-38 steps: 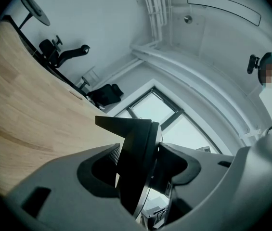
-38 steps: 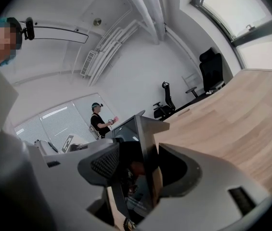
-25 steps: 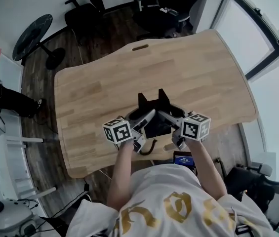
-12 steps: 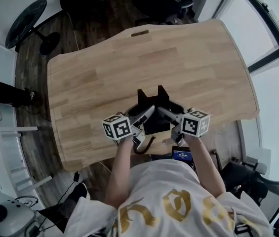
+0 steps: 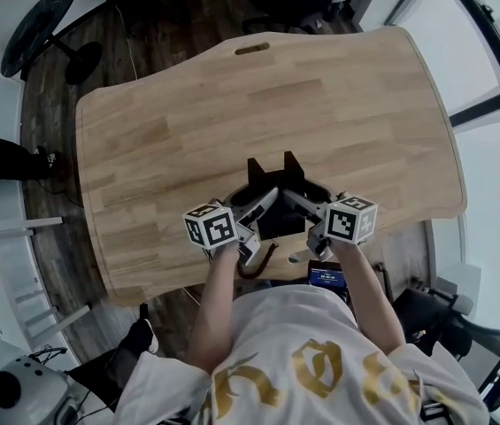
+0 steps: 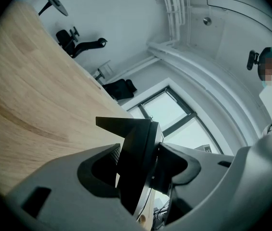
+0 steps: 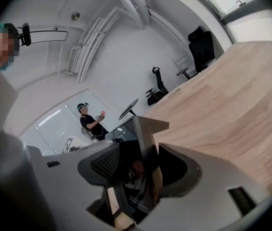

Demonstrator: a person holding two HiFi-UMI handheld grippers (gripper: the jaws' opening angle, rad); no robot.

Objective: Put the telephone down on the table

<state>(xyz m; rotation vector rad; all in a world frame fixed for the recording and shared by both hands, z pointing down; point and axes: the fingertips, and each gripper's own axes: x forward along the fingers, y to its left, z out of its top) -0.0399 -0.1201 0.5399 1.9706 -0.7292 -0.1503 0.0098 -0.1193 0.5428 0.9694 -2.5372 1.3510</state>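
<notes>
Black telephone (image 5: 278,215), light woodgrain table (image 5: 188,122)

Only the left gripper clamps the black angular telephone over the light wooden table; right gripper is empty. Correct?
No. The right gripper is not empty: the right gripper view shows its jaws closed on the black angular telephone too. The left gripper does clamp it, over the light wooden table.

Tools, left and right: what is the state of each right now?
Left tool: closed on the telephone.
Right tool: closed on the same telephone.
</notes>
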